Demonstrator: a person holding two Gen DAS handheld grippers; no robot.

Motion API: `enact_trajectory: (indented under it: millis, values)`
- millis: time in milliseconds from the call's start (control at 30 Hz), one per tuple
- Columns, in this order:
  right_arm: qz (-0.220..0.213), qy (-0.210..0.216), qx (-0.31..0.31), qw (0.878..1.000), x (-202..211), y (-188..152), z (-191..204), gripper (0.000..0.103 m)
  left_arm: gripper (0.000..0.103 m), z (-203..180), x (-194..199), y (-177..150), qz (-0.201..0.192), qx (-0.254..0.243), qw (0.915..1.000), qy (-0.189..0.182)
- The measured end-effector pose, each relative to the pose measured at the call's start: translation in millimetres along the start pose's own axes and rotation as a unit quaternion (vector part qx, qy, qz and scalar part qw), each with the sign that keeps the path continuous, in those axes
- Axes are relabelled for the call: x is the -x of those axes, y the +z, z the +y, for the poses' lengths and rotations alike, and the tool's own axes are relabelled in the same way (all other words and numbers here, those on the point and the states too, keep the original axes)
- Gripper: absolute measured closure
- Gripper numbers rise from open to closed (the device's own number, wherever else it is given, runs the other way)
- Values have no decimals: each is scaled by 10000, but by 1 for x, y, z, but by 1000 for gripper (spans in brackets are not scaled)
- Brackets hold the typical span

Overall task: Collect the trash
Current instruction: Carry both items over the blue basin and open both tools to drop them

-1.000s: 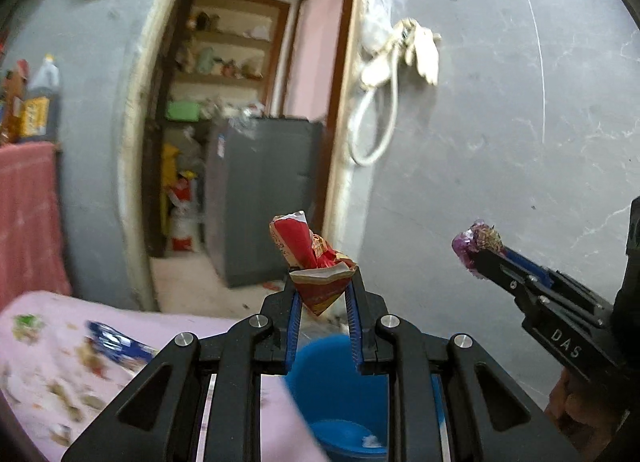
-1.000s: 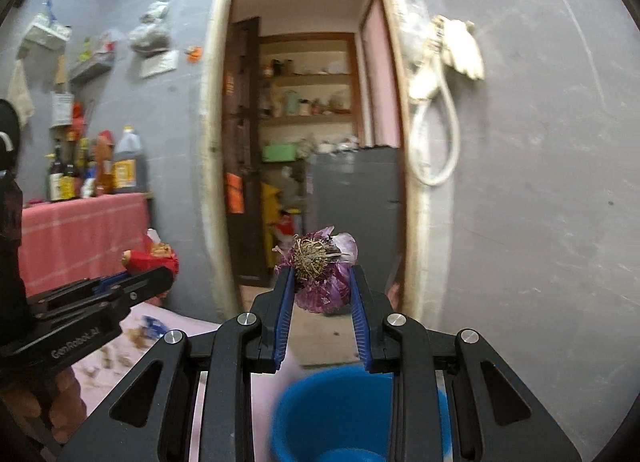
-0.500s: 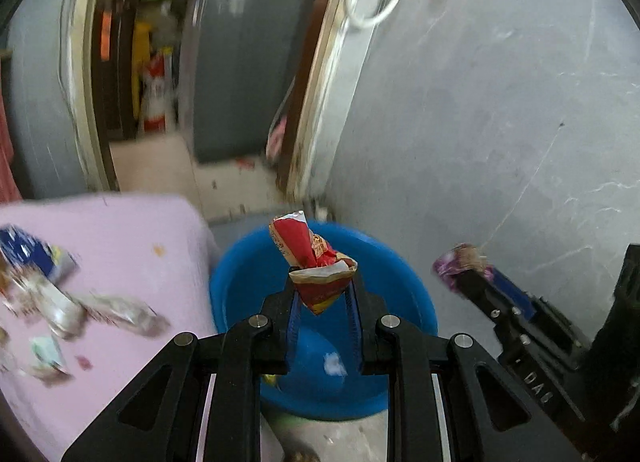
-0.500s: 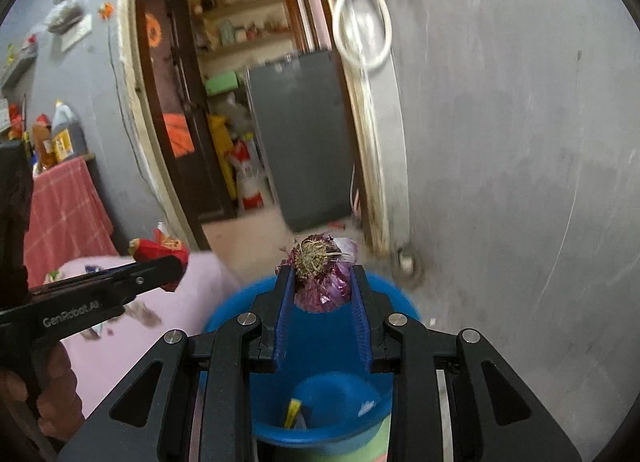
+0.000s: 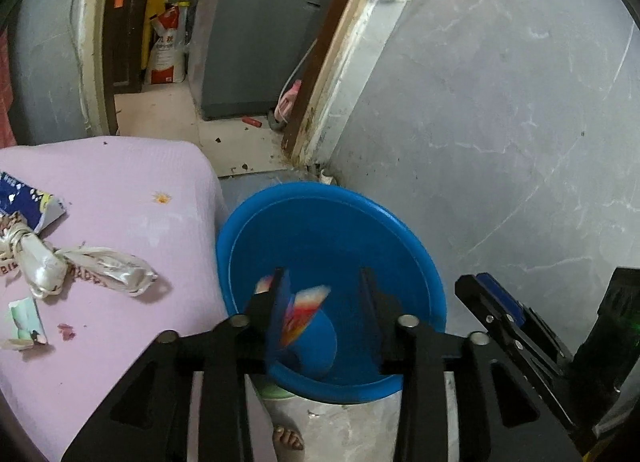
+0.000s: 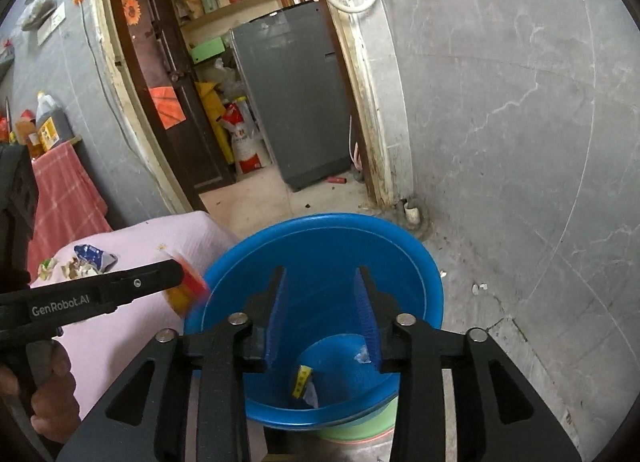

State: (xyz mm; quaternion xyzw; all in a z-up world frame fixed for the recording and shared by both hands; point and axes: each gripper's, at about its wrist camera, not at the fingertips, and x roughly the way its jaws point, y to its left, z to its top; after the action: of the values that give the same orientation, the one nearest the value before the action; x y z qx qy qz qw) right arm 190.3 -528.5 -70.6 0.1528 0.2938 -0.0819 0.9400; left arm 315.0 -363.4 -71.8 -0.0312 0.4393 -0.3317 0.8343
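A blue plastic tub (image 5: pixel 332 221) stands on the floor beside a pink-covered table (image 5: pixel 120 181); it also shows in the right wrist view (image 6: pixel 320 238). My left gripper (image 5: pixel 322 294) is open above the tub, and a blurred red wrapper (image 5: pixel 302 312) is falling between its fingers. From the right wrist view the left gripper (image 6: pixel 176 274) has the red wrapper (image 6: pixel 188 290) just below its tip. My right gripper (image 6: pixel 321 294) is open and empty over the tub. A yellow scrap (image 6: pixel 301 380) and other bits lie on the tub's bottom.
A blue wrapper (image 5: pixel 28 201), a knotted white plastic bag (image 5: pixel 68 266) and a paper scrap (image 5: pixel 26 322) lie on the pink table. A grey wall (image 5: pixel 500 121) is at the right. A doorway with a grey appliance (image 5: pixel 256 33) lies beyond. A bare foot (image 5: pixel 286 436) shows below.
Both grippers have opened over the tub. The red wrapper has left my left gripper and is falling. The purple onion peel is gone from my right gripper.
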Motion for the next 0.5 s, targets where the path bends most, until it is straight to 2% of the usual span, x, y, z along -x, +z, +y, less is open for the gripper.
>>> enact_trajectory:
  millis: [67,167,267,367,433,500]
  values:
    - [-63,-11,20,10000,3,4,6,68,70,0,11,2,-68,65,9999,-36]
    - [-199,-27,51,9998,12,11,12,60,66,3,35,5,-281,144,9995,-101]
    - [-428,-14,92,9990,27,18,21,52,47,9,62,9,-628,194,9978,-29]
    - [-673,29,175,9976,44,26,34,46,36,19,97,10,-1061,211,9941,100]
    - [-879,81,237,9958,57,32,46,31,20,27,124,10,-1356,210,9902,244]
    - [-1056,149,294,9939,68,35,56,25,9,34,149,8,-1668,213,9849,412]
